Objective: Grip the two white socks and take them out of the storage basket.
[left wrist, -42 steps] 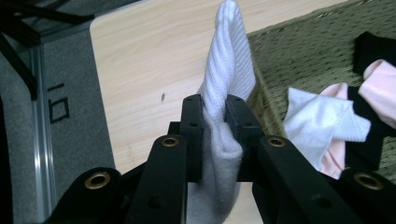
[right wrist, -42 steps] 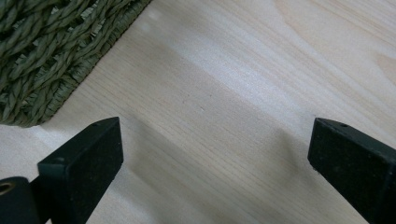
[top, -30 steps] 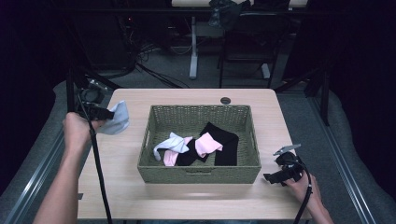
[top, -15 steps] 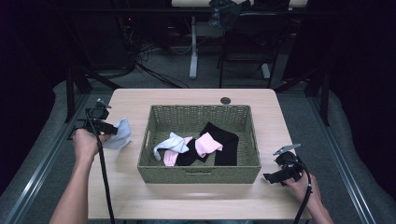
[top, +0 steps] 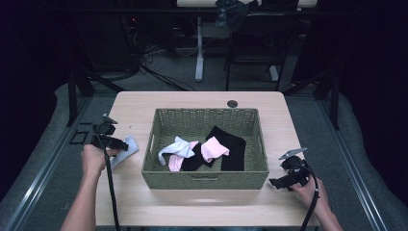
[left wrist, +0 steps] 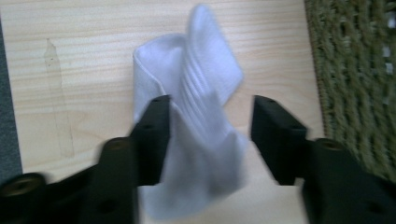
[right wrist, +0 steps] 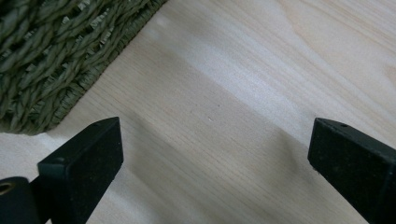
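A pale blue sock (top: pixel 127 149) (left wrist: pixel 205 84) lies crumpled on the wooden table (top: pixel 144 108), left of the woven basket (top: pixel 204 113). My left gripper (top: pixel 121 143) (left wrist: pixel 212 100) hangs low over the sock. Its jaws have just been opening and now stand apart with the sock loose between them; the right jaw is clear of the cloth. The basket holds a white sock (top: pixel 175 146), a pink sock (top: pixel 214 148) and a black sock (top: pixel 232 143). My right gripper (top: pixel 275 183) (right wrist: pixel 215 130) rests open over bare table by the basket's front right corner (right wrist: pixel 42 60).
A small round grommet (top: pixel 232 103) sits near the table's far edge. Cables trail from both grippers toward the near edge. Beyond the table are desk legs and chairs on a dark floor. Bare wood lies in front of the basket.
The left hand has come down with the sock from above the table's left side to the tabletop, and its jaws have opened off the sock. The right hand has stayed put.
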Demonstrator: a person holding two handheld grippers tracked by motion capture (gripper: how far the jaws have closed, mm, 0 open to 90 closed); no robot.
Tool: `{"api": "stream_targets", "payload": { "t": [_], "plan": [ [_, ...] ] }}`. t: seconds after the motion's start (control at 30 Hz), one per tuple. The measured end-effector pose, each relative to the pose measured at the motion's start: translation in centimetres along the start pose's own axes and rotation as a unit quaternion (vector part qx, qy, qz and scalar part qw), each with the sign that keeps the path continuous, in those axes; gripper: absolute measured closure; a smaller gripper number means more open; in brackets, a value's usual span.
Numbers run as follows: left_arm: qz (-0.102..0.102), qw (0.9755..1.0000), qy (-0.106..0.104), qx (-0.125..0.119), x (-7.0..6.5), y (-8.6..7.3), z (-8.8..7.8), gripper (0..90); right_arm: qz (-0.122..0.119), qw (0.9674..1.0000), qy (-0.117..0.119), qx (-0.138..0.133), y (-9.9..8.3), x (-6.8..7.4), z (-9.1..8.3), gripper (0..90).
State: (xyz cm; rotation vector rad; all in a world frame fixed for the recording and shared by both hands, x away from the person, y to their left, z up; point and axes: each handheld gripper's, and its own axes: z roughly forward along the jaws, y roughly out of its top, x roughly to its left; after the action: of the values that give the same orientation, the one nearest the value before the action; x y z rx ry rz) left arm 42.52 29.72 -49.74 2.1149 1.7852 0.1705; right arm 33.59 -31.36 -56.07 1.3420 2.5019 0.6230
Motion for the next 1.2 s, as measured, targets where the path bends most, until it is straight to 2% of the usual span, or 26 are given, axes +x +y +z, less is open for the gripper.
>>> {"api": "stream_targets", "payload": {
  "t": [0.07,0.2,0.4,0.53,0.57,0.9,1.1,1.2],
  "plan": [
    [0.004,0.9999,0.002,-0.01,-0.2,0.1,-1.3,31.8,0.003,1.0,0.001,-0.003,0.0,-0.1,0.0,2.9],
    [0.01,0.9994,0.009,-0.033,-0.7,0.7,-4.2,17.2,0.003,1.0,-0.004,0.003,-0.2,-0.2,0.0,2.9],
    [0.023,0.9977,0.007,-0.063,-2.0,1.6,-7.5,10.2,0.008,1.0,-0.005,-0.003,-0.4,-0.3,-0.5,2.9],
    [0.038,0.9962,0.01,-0.077,-3.1,2.1,-8.7,6.9,0.013,0.9999,-0.001,-0.007,-0.6,-0.5,-0.4,2.8],
    [0.041,0.9959,0.009,-0.08,-3.4,2.3,-8.9,6.0,0.012,0.9999,-0.007,-0.005,-0.6,-0.6,-0.4,2.8],
    [0.075,0.9922,0.002,-0.099,-6.9,3.3,-9.4,0.4,0.007,1.0,-0.005,-0.004,-0.2,-0.4,-0.3,2.8],
    [0.098,0.9904,-0.006,-0.097,-9.2,3.9,-8.6,0.1,0.005,1.0,0.0,-0.007,0.1,-0.2,-0.1,2.8],
    [0.103,0.9899,-0.013,-0.096,-10.0,4.3,-8.1,0.1,0.005,1.0,0.004,-0.005,0.1,-0.2,0.0,2.8]
  ]
}}
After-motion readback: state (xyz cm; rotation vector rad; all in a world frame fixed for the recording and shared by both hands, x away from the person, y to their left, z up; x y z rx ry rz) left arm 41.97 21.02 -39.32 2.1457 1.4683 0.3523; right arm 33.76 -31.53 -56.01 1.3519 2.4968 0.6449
